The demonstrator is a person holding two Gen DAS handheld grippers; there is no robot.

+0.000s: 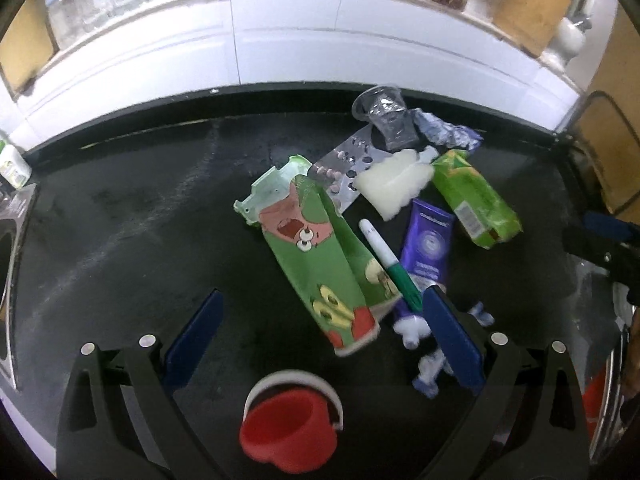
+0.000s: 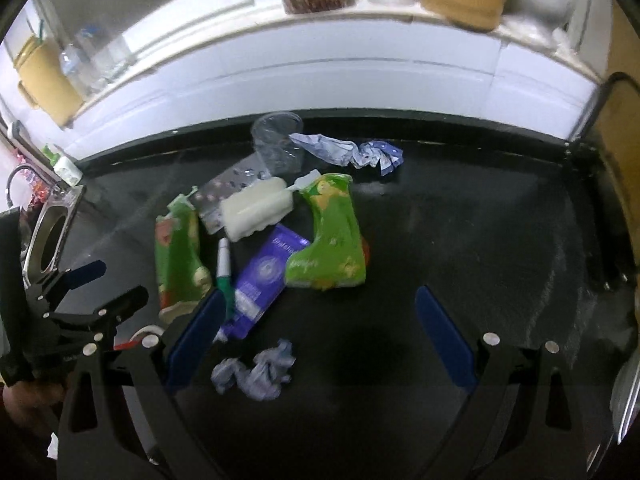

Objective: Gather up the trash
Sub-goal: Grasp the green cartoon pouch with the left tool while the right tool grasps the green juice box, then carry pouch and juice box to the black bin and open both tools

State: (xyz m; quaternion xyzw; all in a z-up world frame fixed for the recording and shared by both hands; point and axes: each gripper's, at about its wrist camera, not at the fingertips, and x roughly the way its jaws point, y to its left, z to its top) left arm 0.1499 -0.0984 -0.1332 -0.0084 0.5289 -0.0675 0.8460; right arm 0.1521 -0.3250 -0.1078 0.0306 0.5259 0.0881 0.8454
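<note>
Nearest the left wrist camera, a small red bucket (image 1: pixel 290 426) with a white handle sits on the black desk (image 1: pixel 132 232), just below and between the fingers of the left tool (image 1: pixel 320 340), which is spread wide and holds nothing. Its right finger stands in front of a crumpled blue-and-white paper scrap (image 1: pixel 428 368) and the lower end of a purple tube (image 1: pixel 428 248). In the right wrist view the right tool (image 2: pixel 316 344) is also wide open and empty, with that crumpled scrap (image 2: pixel 256 372) lying between its fingers, nearer the left one. Just beyond lies the heap of trash: a flattened green carton (image 1: pixel 316 264), a white-and-green marker (image 1: pixel 390 264) resting between the carton and the tube, and a green juice box (image 1: pixel 474 196) to the right. Farther back a white sponge (image 1: pixel 394 184) overlaps a blister pack of pills (image 1: pixel 344 172). Behind these a clear plastic cup (image 1: pixel 386 120) lies tipped beside a twisted blue wrapper (image 1: pixel 444 130), near the desk's far edge and the white wall (image 1: pixel 320 40).
</note>
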